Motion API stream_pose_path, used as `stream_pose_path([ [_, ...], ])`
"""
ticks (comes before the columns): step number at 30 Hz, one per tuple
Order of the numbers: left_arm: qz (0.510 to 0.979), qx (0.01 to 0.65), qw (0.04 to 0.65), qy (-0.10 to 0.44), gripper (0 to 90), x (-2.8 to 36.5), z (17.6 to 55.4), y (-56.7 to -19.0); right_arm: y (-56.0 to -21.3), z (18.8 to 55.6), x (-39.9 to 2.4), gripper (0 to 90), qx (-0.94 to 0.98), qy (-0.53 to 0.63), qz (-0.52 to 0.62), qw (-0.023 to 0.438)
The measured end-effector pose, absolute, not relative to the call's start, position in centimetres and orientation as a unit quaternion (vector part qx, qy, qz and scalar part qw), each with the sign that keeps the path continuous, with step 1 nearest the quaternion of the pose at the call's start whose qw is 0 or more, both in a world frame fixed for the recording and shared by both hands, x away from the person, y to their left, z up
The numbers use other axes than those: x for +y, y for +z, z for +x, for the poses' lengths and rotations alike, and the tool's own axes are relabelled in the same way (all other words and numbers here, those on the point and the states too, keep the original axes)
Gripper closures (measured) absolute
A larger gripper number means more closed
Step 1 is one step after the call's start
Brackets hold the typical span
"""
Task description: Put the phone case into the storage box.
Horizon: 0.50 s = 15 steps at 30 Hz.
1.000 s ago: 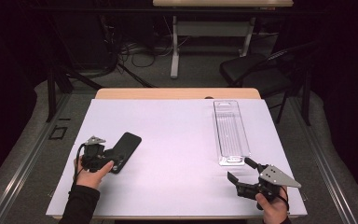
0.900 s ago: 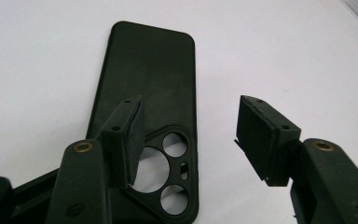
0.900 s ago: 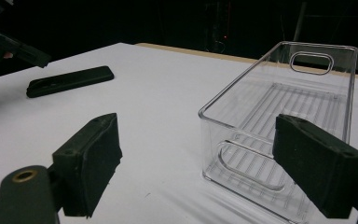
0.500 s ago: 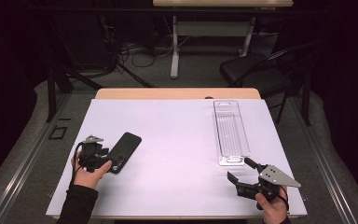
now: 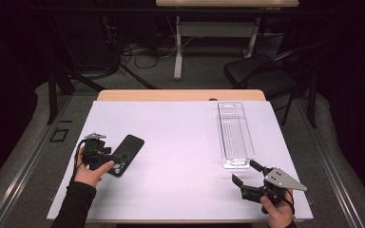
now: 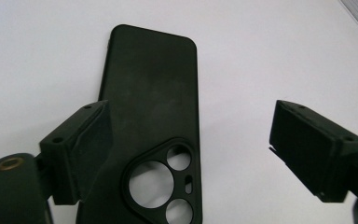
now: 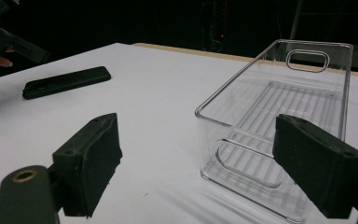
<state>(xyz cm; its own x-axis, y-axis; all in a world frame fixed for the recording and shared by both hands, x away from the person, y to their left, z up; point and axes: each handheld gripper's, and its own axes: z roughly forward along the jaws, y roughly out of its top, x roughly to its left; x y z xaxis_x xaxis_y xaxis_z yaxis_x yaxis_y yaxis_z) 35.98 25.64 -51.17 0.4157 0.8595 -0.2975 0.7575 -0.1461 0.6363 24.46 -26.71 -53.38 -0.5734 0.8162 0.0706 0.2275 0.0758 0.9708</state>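
Your left gripper (image 5: 105, 156) sits low over the near end of the black phone case (image 5: 125, 155), which lies flat, camera cut-outs up, on the white worktop (image 5: 180, 156) at its left side. The jaws have just been opening and now stand spread: in the left gripper view one jaw overlaps the case's (image 6: 154, 116) left edge while the other stands well clear to its right, so nothing is pinched. That spread looks meant to straddle the case across its width, and the end with the cut-outs gives you a firm place to bite; you would likely need to shift so both long edges fall between the jaws before closing. Your right gripper (image 5: 247, 183) waits at the near right corner of the worktop, its jaws also spread and holding nothing, aimed at the near end of the clear plastic bin (image 5: 235, 135). In the right gripper view the bin (image 7: 279, 126) stands empty just ahead, which suggests that hand is parked there to steady or receive at the bin.
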Motion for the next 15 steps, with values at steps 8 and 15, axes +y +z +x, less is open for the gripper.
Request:
stream_pose_path([
  [8, 0.765, 0.534, 0.356, 0.062, 0.5, 25.7, 37.1, -50.6, -53.4, 24.4, -26.8, 14.5, 0.686, 0.562, 0.382, 0.262],
  [15, 0.761, 0.536, 0.360, 0.065, 0.5, 25.6, 37.6, -49.9, -53.4, 24.5, -26.8, 14.5, 0.686, 0.562, 0.380, 0.263],
])
